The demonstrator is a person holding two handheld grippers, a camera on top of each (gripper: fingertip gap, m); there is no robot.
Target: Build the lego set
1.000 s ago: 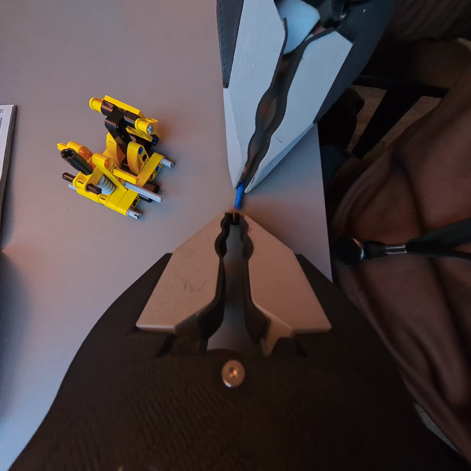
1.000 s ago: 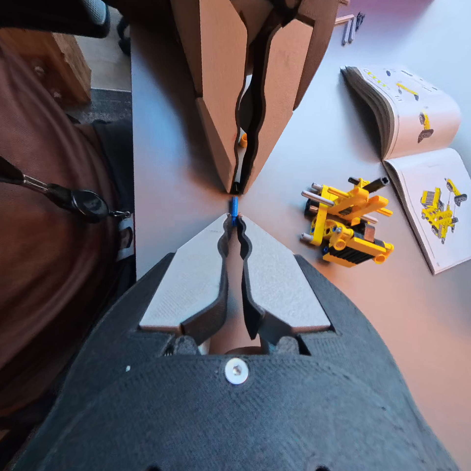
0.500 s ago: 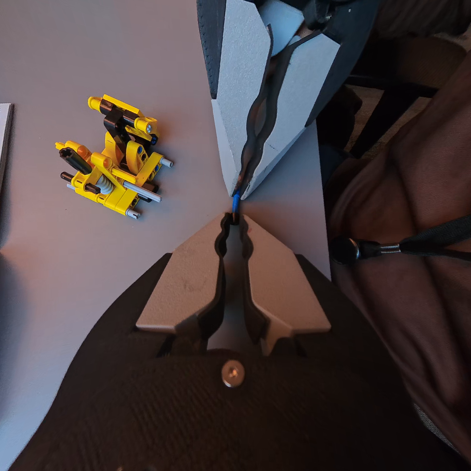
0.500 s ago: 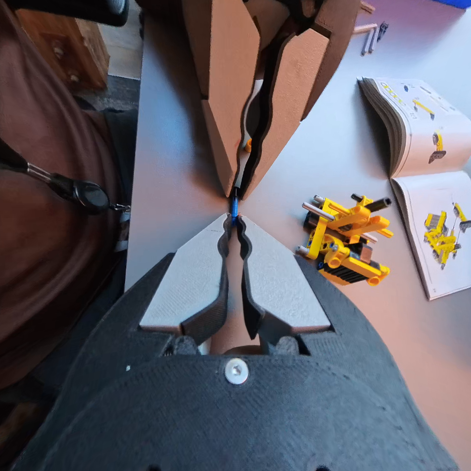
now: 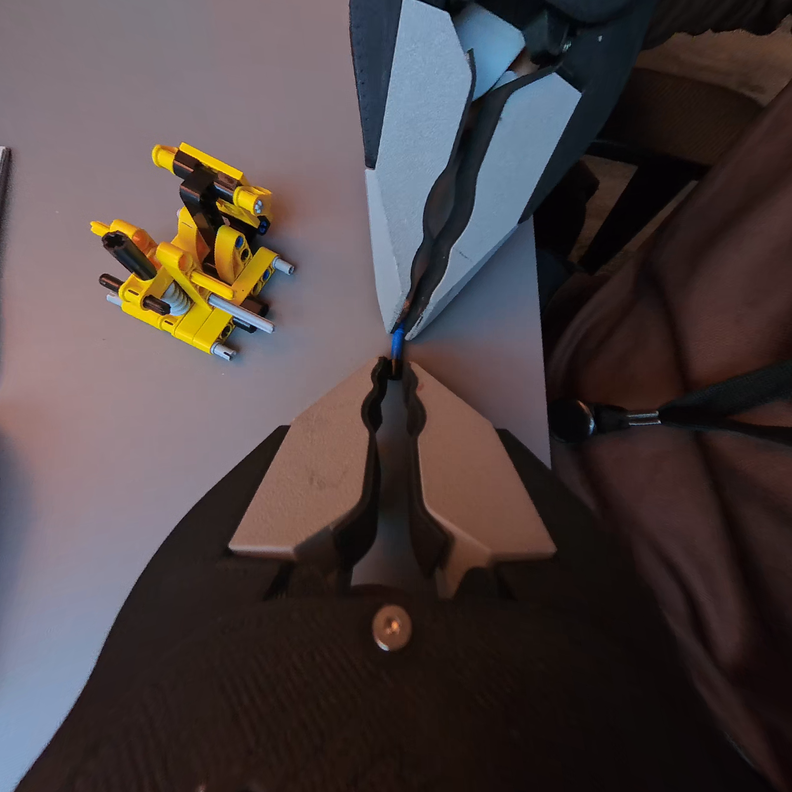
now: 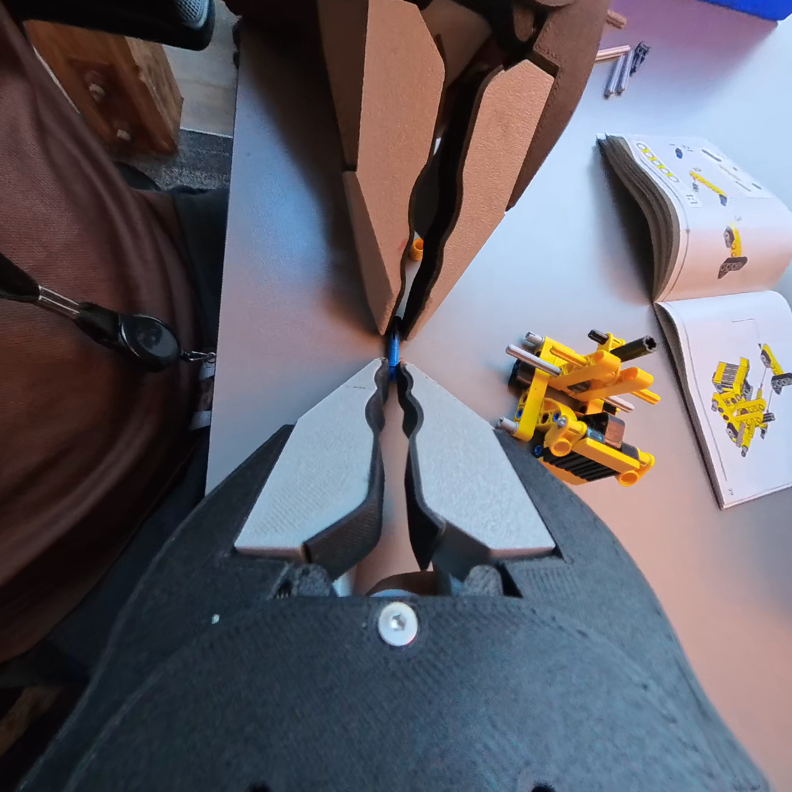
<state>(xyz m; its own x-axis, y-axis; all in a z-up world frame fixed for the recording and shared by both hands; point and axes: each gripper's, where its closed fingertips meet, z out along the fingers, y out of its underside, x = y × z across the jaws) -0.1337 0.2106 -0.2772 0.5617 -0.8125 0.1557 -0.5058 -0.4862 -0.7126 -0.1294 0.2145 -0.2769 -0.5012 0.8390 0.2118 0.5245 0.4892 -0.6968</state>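
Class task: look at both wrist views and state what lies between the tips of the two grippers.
A small blue pin bridges the gap: the right gripper pinches one end, and its other end meets a black piece in the left gripper. Both views show it.

We see grey table filling most of both views, its straight edge running beside us. Warm orange light glows across parts of tabletop, cooler bluish tone elsewhere. Past edge we see wooden furniture piece standing on grey carpeted floor. In left wrist view, dark furniture frame over tan floor.
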